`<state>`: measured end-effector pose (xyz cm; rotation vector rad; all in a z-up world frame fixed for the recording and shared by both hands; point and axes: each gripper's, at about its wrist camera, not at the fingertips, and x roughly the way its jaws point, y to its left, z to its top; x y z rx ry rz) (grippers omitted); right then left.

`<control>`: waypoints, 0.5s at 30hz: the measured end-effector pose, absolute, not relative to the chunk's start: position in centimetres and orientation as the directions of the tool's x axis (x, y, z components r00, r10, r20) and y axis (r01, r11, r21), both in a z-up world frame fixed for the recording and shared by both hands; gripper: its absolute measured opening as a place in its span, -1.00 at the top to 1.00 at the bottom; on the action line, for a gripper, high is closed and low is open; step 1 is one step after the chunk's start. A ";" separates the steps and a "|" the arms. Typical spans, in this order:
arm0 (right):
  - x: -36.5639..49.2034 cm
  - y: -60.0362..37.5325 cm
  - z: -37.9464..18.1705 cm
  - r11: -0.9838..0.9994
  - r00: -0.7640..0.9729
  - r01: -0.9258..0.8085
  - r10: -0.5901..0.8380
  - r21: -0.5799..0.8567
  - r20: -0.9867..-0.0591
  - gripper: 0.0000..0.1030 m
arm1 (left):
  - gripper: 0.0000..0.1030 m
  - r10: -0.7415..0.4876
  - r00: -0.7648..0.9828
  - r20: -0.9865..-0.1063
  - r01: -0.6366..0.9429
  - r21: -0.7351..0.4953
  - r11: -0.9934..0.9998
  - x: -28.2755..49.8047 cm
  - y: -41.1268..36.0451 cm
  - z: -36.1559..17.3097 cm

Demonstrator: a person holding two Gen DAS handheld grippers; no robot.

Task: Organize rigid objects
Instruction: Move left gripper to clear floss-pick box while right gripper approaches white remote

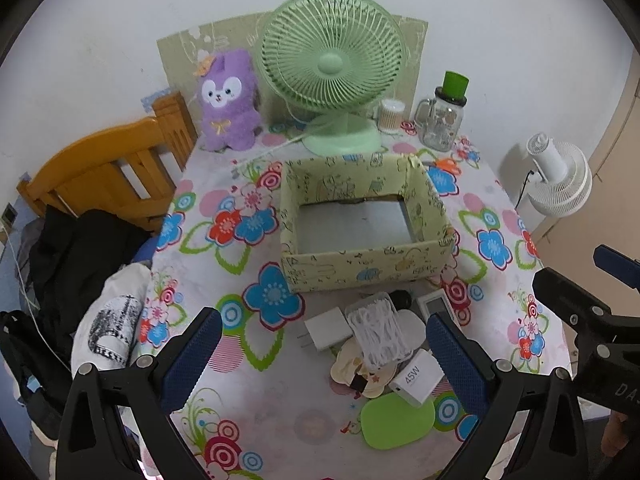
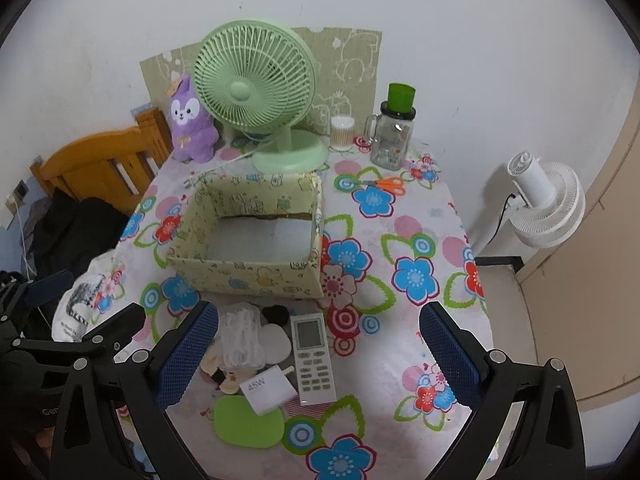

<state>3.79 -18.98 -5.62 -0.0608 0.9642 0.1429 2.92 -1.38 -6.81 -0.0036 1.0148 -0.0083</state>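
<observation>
Two hand-held grippers hang above a round table (image 1: 500, 184) draped in a flowered cloth, both with their blue-padded jaws spread wide and nothing between them. The left gripper (image 1: 324, 356) frames a small heap of loose items at the near edge: a white plug adapter (image 1: 327, 328), a clear packet of white cord (image 1: 380, 334), a white charger marked 45W (image 1: 416, 380) and a flat green pad (image 1: 398, 420) nearest the camera. The right gripper (image 2: 318, 352) hovers over the same heap from the other side, where a white remote control (image 2: 313, 354) lies face up just beside the charger; neither tool touches any of it. Directly behind the heap stands an open, pale green printed box (image 1: 360, 268), its grey floor bare. Farther back, against the wall, are a green desk fan (image 1: 332, 64), a purple plush toy (image 1: 230, 100) and a glass jar with a green cap (image 1: 444, 116). Orange-handled scissors (image 2: 384, 183) lie on the cloth right of the box.
</observation>
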 end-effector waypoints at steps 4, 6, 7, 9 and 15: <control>4.3 -19.2 -6.8 0.989 0.546 -0.144 0.094 0.018 -0.832 -0.98 | -0.99 -0.008 0.511 -0.860 0.005 -0.007 1.000 3.4 -1.6 -7.9; 4.5 -19.3 -7.5 0.989 0.541 -0.145 0.093 0.017 -0.836 -0.97 | -0.99 -0.010 0.503 -0.864 0.006 -0.009 1.000 3.6 -1.6 -8.4; 4.6 -19.3 -7.7 0.989 0.540 -0.145 0.093 0.016 -0.837 -0.97 | -0.99 -0.012 0.498 -0.867 0.006 -0.010 1.000 3.7 -1.7 -8.7; 4.8 -19.5 -8.3 0.989 0.538 -0.150 0.094 0.014 -0.837 -0.96 | -1.00 -0.013 0.487 -0.873 0.003 -0.013 1.000 4.0 -1.9 -9.4; 5.7 -20.2 -10.6 0.987 0.517 -0.158 0.093 0.012 -0.851 -0.93 | -0.99 -0.007 0.449 -0.894 -0.009 -0.012 1.000 4.7 -2.7 -11.7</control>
